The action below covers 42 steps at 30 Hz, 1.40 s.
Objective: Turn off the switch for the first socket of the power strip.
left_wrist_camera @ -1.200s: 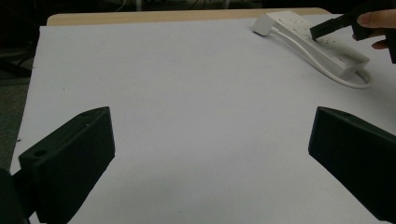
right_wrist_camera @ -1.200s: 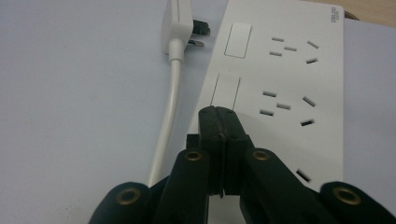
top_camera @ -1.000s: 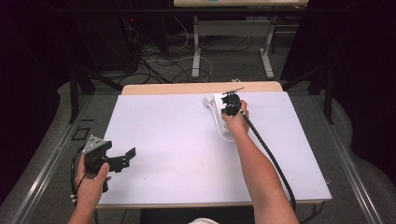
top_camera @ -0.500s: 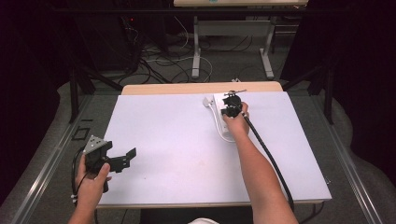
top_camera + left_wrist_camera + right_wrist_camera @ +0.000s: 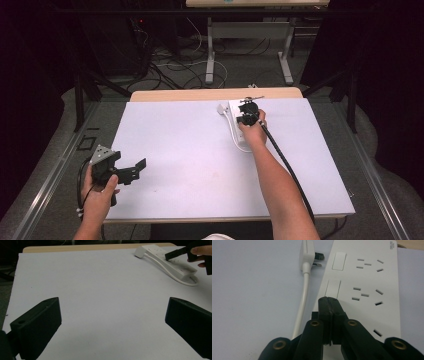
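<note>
While closed, right gripper (image 5: 329, 302) fingers (image 5: 324, 312) sit over the power strip (image 5: 367, 277).

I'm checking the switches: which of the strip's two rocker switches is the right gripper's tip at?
The switch nearer the camera in the right gripper view; the shut right gripper points at its lower end. The other switch lies beside the plug.

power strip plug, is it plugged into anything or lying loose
Loose. The plug lies on the table beside the power strip, its prongs bare and its cord running back along the strip.
</note>
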Tool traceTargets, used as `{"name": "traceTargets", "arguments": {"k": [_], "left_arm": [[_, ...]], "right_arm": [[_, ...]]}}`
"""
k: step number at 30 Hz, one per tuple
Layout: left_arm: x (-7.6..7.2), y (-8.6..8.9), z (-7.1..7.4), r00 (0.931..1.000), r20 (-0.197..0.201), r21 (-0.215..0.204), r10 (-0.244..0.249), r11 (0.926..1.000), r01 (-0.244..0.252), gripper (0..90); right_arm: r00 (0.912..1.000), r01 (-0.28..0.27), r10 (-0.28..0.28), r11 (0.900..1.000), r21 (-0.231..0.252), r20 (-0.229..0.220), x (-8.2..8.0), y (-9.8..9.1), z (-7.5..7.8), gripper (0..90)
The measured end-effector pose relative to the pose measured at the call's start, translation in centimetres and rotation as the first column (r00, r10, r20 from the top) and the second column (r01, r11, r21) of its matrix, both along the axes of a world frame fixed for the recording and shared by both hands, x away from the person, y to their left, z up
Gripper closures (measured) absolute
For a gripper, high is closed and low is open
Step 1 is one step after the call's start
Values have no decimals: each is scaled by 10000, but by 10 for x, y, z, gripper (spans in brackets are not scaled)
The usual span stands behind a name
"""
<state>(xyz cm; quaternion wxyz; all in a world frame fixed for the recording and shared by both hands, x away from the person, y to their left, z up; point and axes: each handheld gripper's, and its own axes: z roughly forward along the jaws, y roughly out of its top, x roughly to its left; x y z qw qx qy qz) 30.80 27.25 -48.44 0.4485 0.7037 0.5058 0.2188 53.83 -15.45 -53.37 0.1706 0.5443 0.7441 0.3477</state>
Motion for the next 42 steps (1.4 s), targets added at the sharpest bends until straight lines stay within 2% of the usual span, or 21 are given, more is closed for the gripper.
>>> {"name": "traceTargets", "arguments": {"k": [4, 9, 11, 22, 25, 26, 30, 32, 33, 35, 37, 39, 42], "left_arm": [[1, 0, -1, 10000, -65, 7, -14, 10000, 14, 5], [0, 1, -1, 10000, -57, -9, 43, 10000, -43, 5], [0, 1, -1, 10000, -59, -17, 43, 10000, -43, 5], [1, -2, -2, 10000, -79, -9, -17, 10000, 17, 6], [1, -1, -2, 9999, -142, 3, -10, 10000, 10, 6], [1, -1, -3, 9999, -103, 0, 9, 10000, -9, 6], [1, -1, -3, 9999, -135, 11, 13, 10000, -13, 6], [1, -1, -3, 9999, -127, -2, 16, 10000, -16, 6], [1, -1, -3, 9999, -120, 2, 19, 10000, -19, 6], [1, -1, -2, 9999, -131, 7, 19, 10000, -19, 6], [1, -1, -3, 9999, -119, -2, 31, 10000, -31, 6], [1, -1, -3, 9999, -117, 9, 32, 10000, -32, 6], [1, -1, -3, 9999, -123, 65, 6, 10000, -5, 6]], "right_arm": [[9999, -56, 56, 10000, -18, -120, 0, -2, 1, 879], [9998, -97, 92, 9995, -311, -153, 0, -6, 5, 855], [9998, -63, 59, 9998, -185, -191, 0, -8, 7, 842], [9981, -548, 537, 9977, -393, -288, -5, -11, 19, 747], [9971, -730, 723, 9966, -369, -217, -6, -11, 21, 699], [9964, -767, 752, 9963, -395, -378, -7, -10, 22, 679], [9928, -1090, 1055, 9921, -618, -573, -10, -12, 26, 598], [9922, -1061, 1030, 9935, -408, -704, -13, -11, 29, 526], [9922, -1061, 1030, 9935, -408, -704, -13, -11, 29, 526], [9906, -1246, 1218, 9913, -423, -630, -17, -10, 33, 442], [9897, -1324, 1298, 9903, -420, -605, -19, -9, 34, 417], [9890, -1419, 1388, 9879, -630, -503, -23, -7, 35, 350], [9854, -1654, 1609, 9822, -888, -565, -29, -5, 36, 302]]}}
